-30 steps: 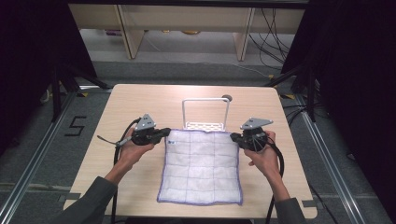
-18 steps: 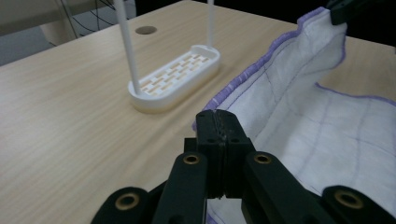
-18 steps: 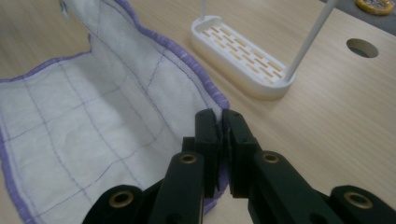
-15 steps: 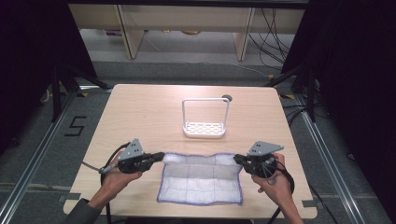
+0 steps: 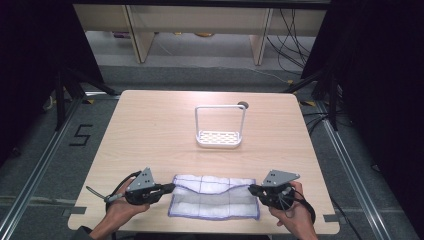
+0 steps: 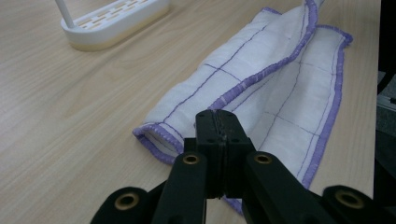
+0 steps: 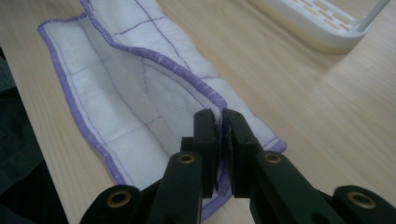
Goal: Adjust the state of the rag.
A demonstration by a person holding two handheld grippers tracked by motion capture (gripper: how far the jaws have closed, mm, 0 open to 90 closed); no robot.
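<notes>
Folding the cloth (image 5: 214,197) in half, nearly done: left gripper (image 5: 169,188) and right gripper (image 5: 253,189) each pinch a corner, release left; rack (image 5: 219,138) beyond.

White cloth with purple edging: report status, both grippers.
Left gripper shut on the white cloth with purple edging, left end. Right gripper shut on its right end. Cloth folded over near table edge. White rack well clear.

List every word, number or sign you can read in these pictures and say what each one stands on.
"5": black tape figure on the grey floor left of the light wooden table.
Nothing is readable on the white cloth with purple grid lines or on the white slotted rack with a wire handle.
</notes>
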